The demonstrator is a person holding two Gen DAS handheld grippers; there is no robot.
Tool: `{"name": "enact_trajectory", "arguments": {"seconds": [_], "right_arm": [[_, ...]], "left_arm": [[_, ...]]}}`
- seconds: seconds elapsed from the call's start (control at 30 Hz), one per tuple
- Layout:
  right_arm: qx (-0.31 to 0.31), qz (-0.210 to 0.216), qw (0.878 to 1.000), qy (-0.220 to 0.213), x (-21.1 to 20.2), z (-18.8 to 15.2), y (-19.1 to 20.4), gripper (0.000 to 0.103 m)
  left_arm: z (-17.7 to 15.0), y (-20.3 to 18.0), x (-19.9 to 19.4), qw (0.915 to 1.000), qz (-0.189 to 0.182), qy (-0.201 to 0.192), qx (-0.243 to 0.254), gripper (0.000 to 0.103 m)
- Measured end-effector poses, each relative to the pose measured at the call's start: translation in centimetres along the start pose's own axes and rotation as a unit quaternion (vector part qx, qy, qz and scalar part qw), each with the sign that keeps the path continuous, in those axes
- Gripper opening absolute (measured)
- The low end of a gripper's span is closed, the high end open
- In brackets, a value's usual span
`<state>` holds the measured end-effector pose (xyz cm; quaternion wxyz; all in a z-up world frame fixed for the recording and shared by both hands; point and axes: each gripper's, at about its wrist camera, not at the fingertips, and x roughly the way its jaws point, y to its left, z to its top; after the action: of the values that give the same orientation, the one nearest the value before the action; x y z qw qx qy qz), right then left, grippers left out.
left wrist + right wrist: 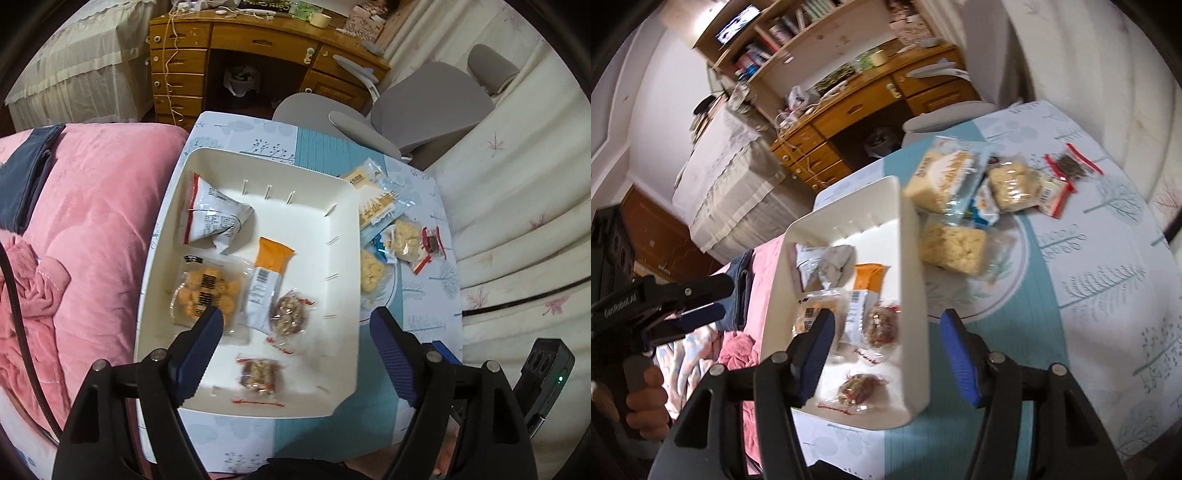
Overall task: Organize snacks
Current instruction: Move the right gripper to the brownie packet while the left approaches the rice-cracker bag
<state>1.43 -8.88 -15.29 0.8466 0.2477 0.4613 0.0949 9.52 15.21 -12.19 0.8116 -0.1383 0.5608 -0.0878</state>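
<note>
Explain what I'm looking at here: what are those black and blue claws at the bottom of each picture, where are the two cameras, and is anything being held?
The claws are hand-held grippers; a person carries one in each hand, with a fisheye camera on each looking along its fingers. One picture comes from the left gripper, above the white tray. The other comes from the right gripper, whose view also shows the left one and the hand holding it. Both grippers are open and hold nothing. In the tray lie a grey-white pouch, an orange-topped bar, a cookie pack and two small nut candies. More snacks wait beside the tray on the patterned table.
</note>
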Motion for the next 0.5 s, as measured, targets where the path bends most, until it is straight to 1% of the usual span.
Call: {"name": "enact_trajectory", "arguments": {"seconds": [0.23, 0.33, 0.43, 0.5], "right_arm": [[0.0, -0.012, 1.0, 0.01, -2.2, 1.3, -3.3, 0.06], [-0.005, -0.014, 1.0, 0.014, -2.9, 2.1, -4.7, 0.06], [-0.009, -0.017, 1.0, 0.019, -3.6, 2.9, -6.2, 0.06], [-0.012, -0.017, 1.0, 0.021, -4.1, 3.5, -7.3, 0.06]], "left_arm": [[-1.2, -2.9, 0.5, 0.9991, -0.001, -0.012, -0.04, 0.08], [-1.8, -4.6, 1.0, 0.9982, 0.002, -0.017, -0.058, 0.08], [-2.5, -6.3, 1.5, 0.9972, -0.01, -0.019, -0.072, 0.08], [-2.8, -7.5, 2.0, 0.9967, -0.006, -0.021, -0.078, 0.081]]}}
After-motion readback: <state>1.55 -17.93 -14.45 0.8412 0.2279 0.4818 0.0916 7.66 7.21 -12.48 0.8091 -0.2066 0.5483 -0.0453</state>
